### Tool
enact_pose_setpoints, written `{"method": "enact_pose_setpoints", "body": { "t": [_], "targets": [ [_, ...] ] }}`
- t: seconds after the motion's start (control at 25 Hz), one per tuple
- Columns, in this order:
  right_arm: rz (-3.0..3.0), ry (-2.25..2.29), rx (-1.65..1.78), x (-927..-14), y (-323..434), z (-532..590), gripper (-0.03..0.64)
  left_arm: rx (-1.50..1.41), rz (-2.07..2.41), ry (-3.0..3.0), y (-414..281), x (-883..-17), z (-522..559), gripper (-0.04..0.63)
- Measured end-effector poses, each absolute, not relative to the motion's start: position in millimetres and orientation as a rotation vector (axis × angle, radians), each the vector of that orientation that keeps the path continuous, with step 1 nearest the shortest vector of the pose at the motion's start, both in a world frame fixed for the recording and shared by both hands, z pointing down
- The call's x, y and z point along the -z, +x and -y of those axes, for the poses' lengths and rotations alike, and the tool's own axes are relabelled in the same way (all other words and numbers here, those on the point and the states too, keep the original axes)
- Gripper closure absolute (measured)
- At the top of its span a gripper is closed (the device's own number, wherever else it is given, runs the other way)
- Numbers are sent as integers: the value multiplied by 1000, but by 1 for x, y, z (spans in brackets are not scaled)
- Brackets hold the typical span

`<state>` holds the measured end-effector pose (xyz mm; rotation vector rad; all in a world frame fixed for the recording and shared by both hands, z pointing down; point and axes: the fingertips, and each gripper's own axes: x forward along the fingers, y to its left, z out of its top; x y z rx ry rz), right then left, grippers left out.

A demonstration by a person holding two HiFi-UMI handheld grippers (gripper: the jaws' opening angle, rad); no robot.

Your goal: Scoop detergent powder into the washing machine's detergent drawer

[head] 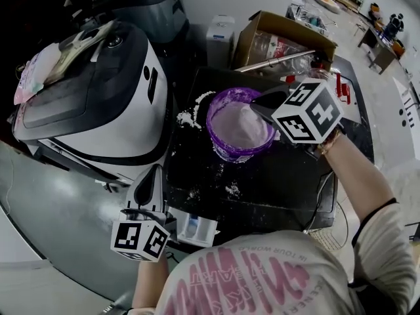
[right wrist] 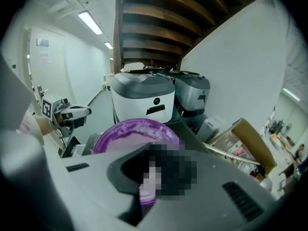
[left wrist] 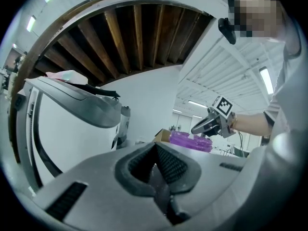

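Note:
A purple tub [head: 216, 133] of pale detergent powder stands on the black table [head: 275, 182]; it also shows in the left gripper view [left wrist: 190, 141] and the right gripper view [right wrist: 130, 131]. My right gripper [head: 259, 107] dips into the tub from the right. Its jaws [right wrist: 151, 177] are shut on a pale purple strip that looks like a scoop's handle, partly hidden by a mosaic patch. The white detergent drawer [head: 197, 228] stands pulled out at the table's near edge. My left gripper [head: 152, 176] hovers just left of it, shut and holding nothing [left wrist: 156, 165].
The white and grey washing machine [head: 98, 104] fills the left side. Spilled powder [head: 190, 118] lies on the table left of the tub. A cardboard box [head: 282, 41] with a bottle in it sits behind the table. A person's torso is at the bottom.

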<state>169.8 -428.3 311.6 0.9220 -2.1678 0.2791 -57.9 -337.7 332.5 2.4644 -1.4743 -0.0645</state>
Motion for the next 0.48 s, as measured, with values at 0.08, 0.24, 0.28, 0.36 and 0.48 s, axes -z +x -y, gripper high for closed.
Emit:
{"method": "enact_pose_setpoints", "body": {
  "t": [0.08, 0.24, 0.28, 0.36, 0.48],
  "targets": [
    [2147, 891, -270, -318, 170, 426, 611, 62, 1475, 2473, -55, -329, 340, 594],
    [2162, 817, -308, -327, 167, 414, 611, 56, 1491, 2480, -52, -324, 340, 594],
    [2167, 801, -315, -328, 166, 412, 611, 58, 1496, 2481, -51, -322, 339, 594],
    [2176, 781, -325, -328, 165, 408, 612, 58, 1506, 2481, -48, -321, 334, 594],
    [2189, 776, -346, -330, 164, 403, 612, 63, 1532, 2458, -48, -320, 323, 594]
  ]
}}
